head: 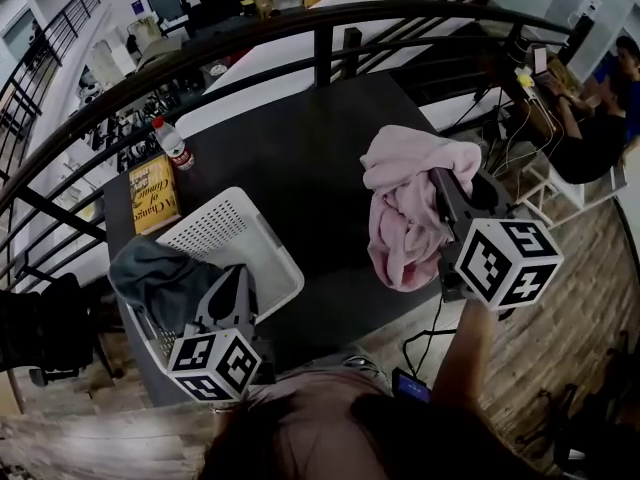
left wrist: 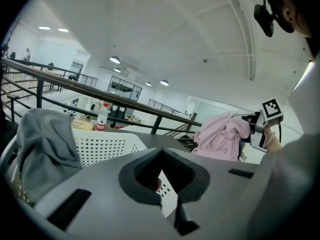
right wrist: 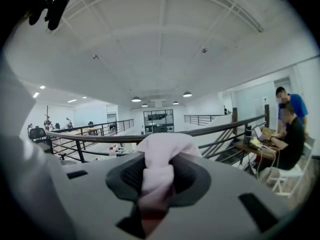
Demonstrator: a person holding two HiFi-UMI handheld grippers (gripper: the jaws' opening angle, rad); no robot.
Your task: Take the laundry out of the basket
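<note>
The right gripper's jaws are pinching a bunched fold of the pink garment, which is hanging from them over the right part of the dark table, well clear of the basket. The left gripper's jaws are standing a little apart with nothing between them. Only the perforated wall of the white laundry basket is showing through the gap.

That gripper is pointing into the basket at the table's near left corner, beside a grey garment that is draping over the basket's left rim – part inside, part spilling out. Just behind the basket a yellow book is lying flat, and a plastic bottle with a red label is standing upright at its far end. Beyond the table a black railing is curving across. Past it, at the far right, two people are sitting at a desk.
</note>
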